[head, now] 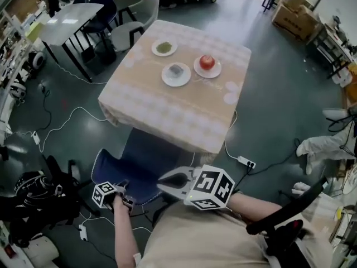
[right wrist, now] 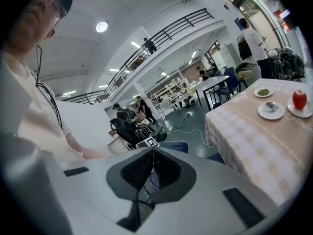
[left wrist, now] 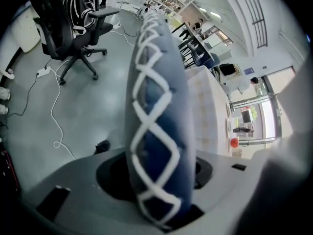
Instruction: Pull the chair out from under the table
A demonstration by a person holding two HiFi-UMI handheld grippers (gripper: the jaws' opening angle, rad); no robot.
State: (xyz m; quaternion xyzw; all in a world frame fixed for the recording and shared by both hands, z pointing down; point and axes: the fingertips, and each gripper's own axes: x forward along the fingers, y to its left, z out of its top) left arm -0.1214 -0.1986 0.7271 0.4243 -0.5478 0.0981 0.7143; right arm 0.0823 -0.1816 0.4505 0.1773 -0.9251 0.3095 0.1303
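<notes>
**Left tongs on the chair back**

The cloth-covered desk (head: 167,116) fills the middle of the floor. The blue chair (head: 136,169) stands at its near edge, seat partly beneath the cloth. The left tongs (head: 121,194) clamp the chair's white-trimmed back from above. The right tongs (head: 167,180) hover just beside, jaws together, holding nothing.

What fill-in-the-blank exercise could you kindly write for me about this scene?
1. The left gripper is shut on the back of the blue ____.
2. The table bears ____ plates.
3. In the head view, the red fruit sits on the plate farthest to the ____.

Missing words: chair; three; right.
</notes>
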